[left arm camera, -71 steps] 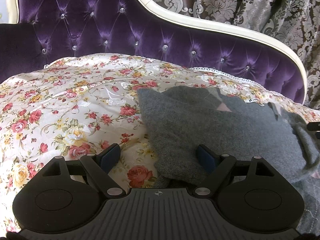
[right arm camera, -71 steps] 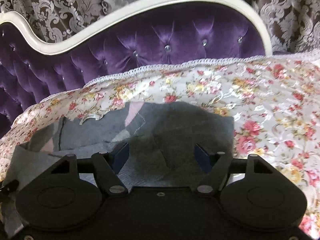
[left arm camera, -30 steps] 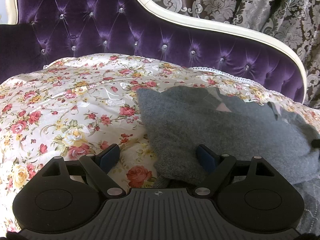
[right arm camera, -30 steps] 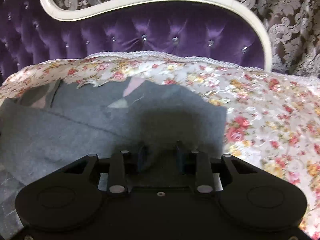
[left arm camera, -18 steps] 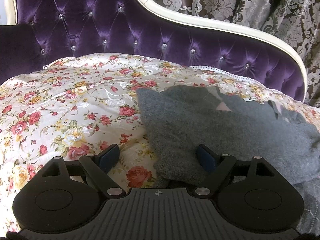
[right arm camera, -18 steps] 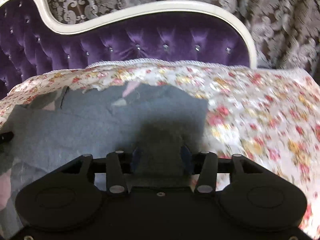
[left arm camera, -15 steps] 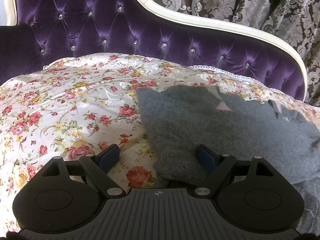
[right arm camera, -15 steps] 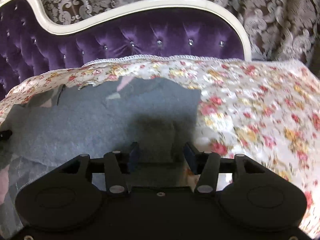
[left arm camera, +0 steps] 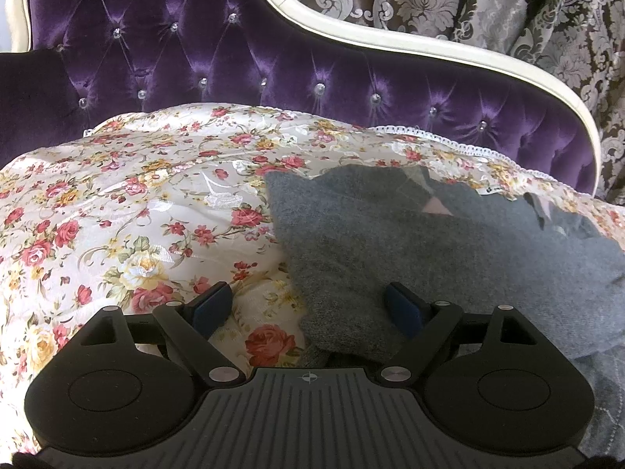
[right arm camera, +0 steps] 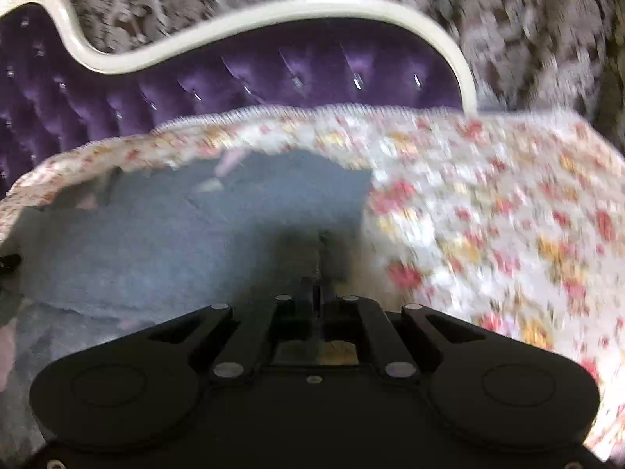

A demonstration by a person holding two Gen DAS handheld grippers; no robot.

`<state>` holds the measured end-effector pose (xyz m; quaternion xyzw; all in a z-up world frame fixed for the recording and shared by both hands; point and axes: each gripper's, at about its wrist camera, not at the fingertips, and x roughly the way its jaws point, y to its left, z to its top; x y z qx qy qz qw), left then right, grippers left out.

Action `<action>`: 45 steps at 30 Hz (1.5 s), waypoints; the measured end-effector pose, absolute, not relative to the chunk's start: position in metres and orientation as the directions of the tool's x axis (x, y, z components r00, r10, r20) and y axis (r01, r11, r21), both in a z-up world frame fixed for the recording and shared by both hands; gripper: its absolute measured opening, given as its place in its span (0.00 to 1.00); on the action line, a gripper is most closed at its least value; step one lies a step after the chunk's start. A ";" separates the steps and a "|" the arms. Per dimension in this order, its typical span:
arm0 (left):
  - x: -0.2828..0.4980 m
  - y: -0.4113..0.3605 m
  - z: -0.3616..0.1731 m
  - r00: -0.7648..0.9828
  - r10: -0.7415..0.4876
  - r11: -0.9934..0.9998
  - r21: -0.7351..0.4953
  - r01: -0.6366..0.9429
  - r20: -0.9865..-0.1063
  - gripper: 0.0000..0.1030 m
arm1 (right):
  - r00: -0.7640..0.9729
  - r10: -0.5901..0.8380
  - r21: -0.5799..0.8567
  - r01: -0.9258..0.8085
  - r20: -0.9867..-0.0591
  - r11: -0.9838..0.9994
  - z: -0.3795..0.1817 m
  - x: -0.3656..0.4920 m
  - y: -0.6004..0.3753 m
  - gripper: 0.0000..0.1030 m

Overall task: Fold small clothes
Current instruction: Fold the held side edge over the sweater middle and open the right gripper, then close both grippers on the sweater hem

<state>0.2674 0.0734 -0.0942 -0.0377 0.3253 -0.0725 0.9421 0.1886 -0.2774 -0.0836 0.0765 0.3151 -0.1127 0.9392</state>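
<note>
Left wrist view: left claw (left arm camera: pixel 308 308) spread wide, nothing between the blue pads (left arm camera: pixel 213 306). Sat low over the near-left corner of the grey knit garment (left arm camera: pixel 410 242); that corner lay between the two pads, not pinched by either. Garment lay on the floral bedspread (left arm camera: pixel 117 215), spread toward the right side of the frame, folded layer on top, looser grey fabric bunched at the lower right. Small pink patch (left arm camera: pixel 435 206) visible near the garment's far edge, white label (left arm camera: pixel 494 190) just beyond it. Bedspread's lace trim ran along the far side against the purple tufted headboard (left arm camera: pixel 195 47) with its cream frame (left arm camera: pixel 351 37). Patterned damask curtain (left arm camera: pixel 488 4) behind that.

Right wrist view: heavy motion blur. Right claw (right arm camera: pixel 318 291) drawn fully together, fingers (right arm camera: pixel 306 293) pressed side by side over the garment's near-right edge. Dark shadow there; cannot tell whether any fabric was caught between the tips. Grey knit garment (right arm camera: pixel 175 234) filled the left half of the frame, right edge ending against the floral bedspread (right arm camera: pixel 488 215). Purple headboard (right arm camera: pixel 273 74) and cream frame (right arm camera: pixel 254 27) across the top, curtain (right arm camera: pixel 527 19) smeared behind. Small dark object at the far left edge, too blurred to identify.
</note>
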 end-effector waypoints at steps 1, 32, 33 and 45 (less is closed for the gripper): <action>0.269 0.074 -0.093 0.773 -0.163 0.986 -0.118 0.114 -0.613 0.84 | 0.773 -0.159 0.081 0.262 -0.614 0.962 -0.086 0.188 -0.279 0.08; 0.041 0.092 -0.047 0.630 -0.362 0.932 -0.273 0.237 -0.687 0.95 | 0.812 0.156 0.337 0.053 -0.563 0.940 -0.076 -0.008 -0.218 0.84; 0.037 0.091 -0.048 0.621 -0.365 0.931 -0.278 0.237 -0.694 0.95 | 0.806 0.164 0.343 0.052 -0.570 0.938 -0.078 -0.012 -0.217 0.84; 0.005 0.085 -0.060 0.594 -0.360 0.933 -0.287 0.218 -0.719 0.95 | 0.779 0.228 0.424 0.053 -0.584 0.904 -0.095 -0.032 -0.203 0.91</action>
